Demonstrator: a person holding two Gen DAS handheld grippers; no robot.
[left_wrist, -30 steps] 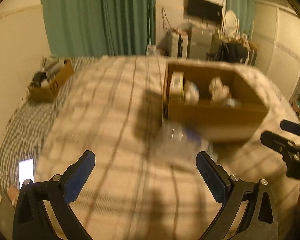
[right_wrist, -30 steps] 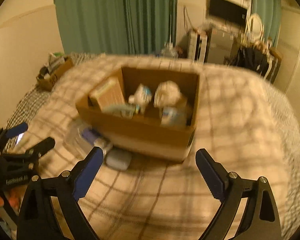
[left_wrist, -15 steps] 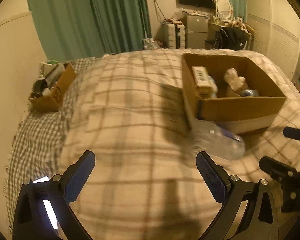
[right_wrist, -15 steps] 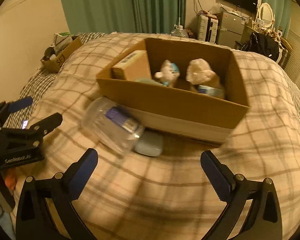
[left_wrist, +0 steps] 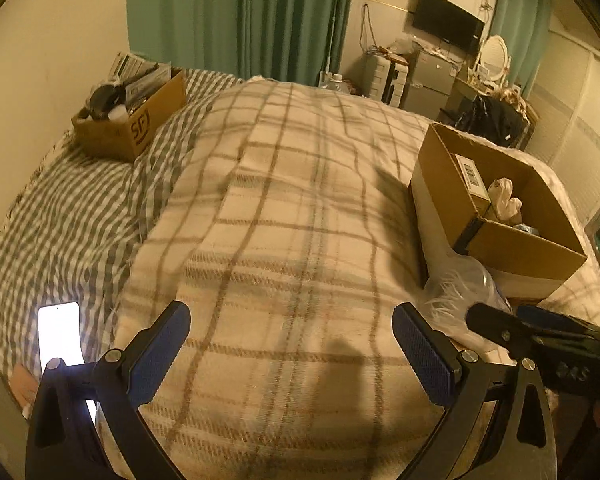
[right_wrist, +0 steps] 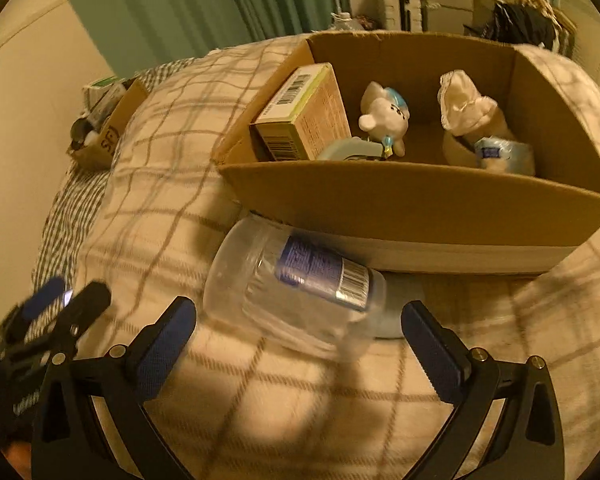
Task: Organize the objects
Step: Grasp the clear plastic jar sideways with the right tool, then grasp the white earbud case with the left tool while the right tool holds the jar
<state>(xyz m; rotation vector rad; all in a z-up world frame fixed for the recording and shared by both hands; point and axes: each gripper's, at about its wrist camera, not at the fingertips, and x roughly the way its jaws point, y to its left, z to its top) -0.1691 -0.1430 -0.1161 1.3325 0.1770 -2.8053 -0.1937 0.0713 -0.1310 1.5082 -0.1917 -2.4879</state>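
A clear plastic bottle [right_wrist: 296, 292] with a blue label lies on its side on the plaid blanket, against the front of an open cardboard box [right_wrist: 412, 212]. The box holds a carton [right_wrist: 304, 116], a white plush toy [right_wrist: 384, 120], a white cloth bundle [right_wrist: 464, 108] and a small packet. My right gripper [right_wrist: 298, 344] is open, its jaws on either side of the bottle's near end, not touching. My left gripper [left_wrist: 292, 344] is open and empty over bare blanket; the bottle [left_wrist: 460, 284] and box [left_wrist: 500, 216] lie to its right.
A pale blue object [right_wrist: 396, 320] lies half hidden behind the bottle. A second cardboard box [left_wrist: 132, 116] of items sits at the far left by the wall. A lit phone [left_wrist: 60, 332] lies on the striped sheet. Furniture and curtains stand beyond the bed.
My right gripper has moved forward and down toward the bottle, which now lies between its jaws. My left gripper has swung left, away from the box.
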